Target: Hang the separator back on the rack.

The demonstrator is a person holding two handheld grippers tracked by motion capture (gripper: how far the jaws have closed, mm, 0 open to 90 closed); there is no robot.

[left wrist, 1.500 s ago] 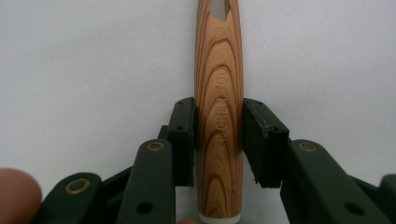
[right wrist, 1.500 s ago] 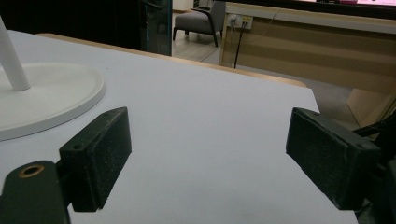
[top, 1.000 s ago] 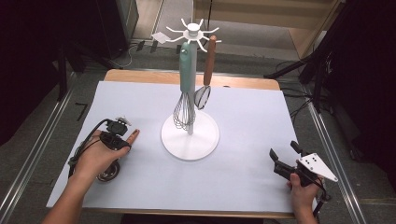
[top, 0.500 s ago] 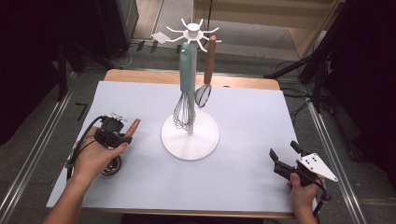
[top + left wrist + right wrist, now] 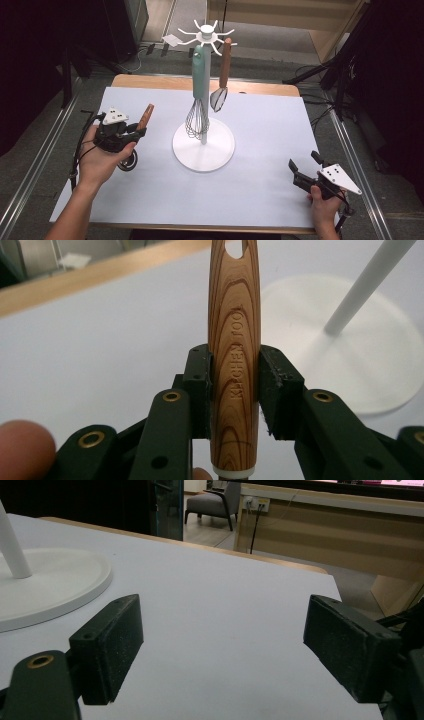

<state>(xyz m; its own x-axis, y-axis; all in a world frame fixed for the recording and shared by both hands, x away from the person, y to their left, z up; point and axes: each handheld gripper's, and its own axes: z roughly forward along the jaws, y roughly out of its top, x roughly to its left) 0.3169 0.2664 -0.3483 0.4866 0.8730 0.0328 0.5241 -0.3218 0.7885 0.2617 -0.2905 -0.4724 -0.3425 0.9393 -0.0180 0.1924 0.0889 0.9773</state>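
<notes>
High view, looking down on a pale blue-white tabletop (image 5: 260,200) with a wooden back edge. At the left, a person's hand holds the left gripper (image 5: 131,134), a black two-jaw tool, above the table surface. Its jaws are clamped on a brown wood-grain utensil handle (image 5: 146,115), which slants up and away from the hand; a round dark head (image 5: 128,161) shows just below the hand. Left gripper view shows the handle (image 5: 234,355) upright between the two black pads, both pressing its sides, with embossed lettering along it and a hanging hole at its far end.

At the table's middle stands a white rack with a round base (image 5: 203,147) and a spoked top, carrying a mint-handled wire whisk (image 5: 198,107) and a brown-handled strainer (image 5: 220,87).

At the lower right, the right gripper (image 5: 299,170) rests low over the table, well apart from the rack, its jaws spread wide with nothing between them.
</notes>
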